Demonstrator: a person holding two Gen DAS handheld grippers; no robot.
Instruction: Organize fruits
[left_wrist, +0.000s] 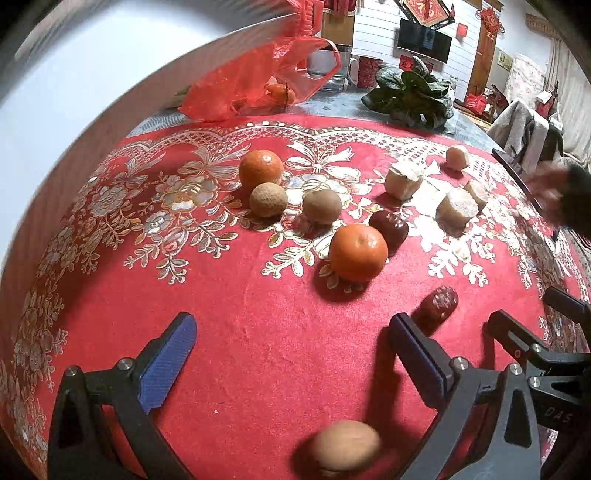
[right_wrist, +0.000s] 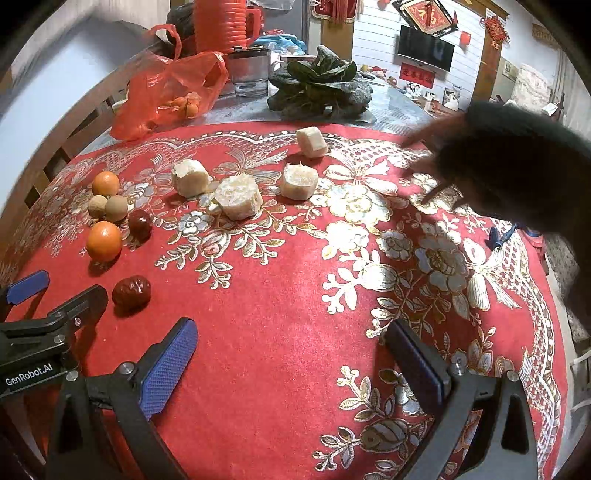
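Left wrist view: the left gripper (left_wrist: 291, 354) gapes wide, nothing held, and a round tan-brown longan (left_wrist: 345, 448) sits bottom centre, right between its blue-padded fingers (left_wrist: 166, 363).

Each gripper is a black frame with two fingers faced in blue cross-hatched pads: the left gripper (left_wrist: 291, 354) and the right gripper (right_wrist: 291, 358) look alike, with round silver screws at the finger joints and triangular cut-outs in the black arms behind them. White lettering reading "GenRobot.AI" marks the black body that shows to the left of the right gripper, and part of a faint "DAS" stamp shows on the body to the right of the left one. Far ahead and right of the right gripper a blurred hand (right_wrist: 436, 155) comes out of a dark sleeve (right_wrist: 517, 162).
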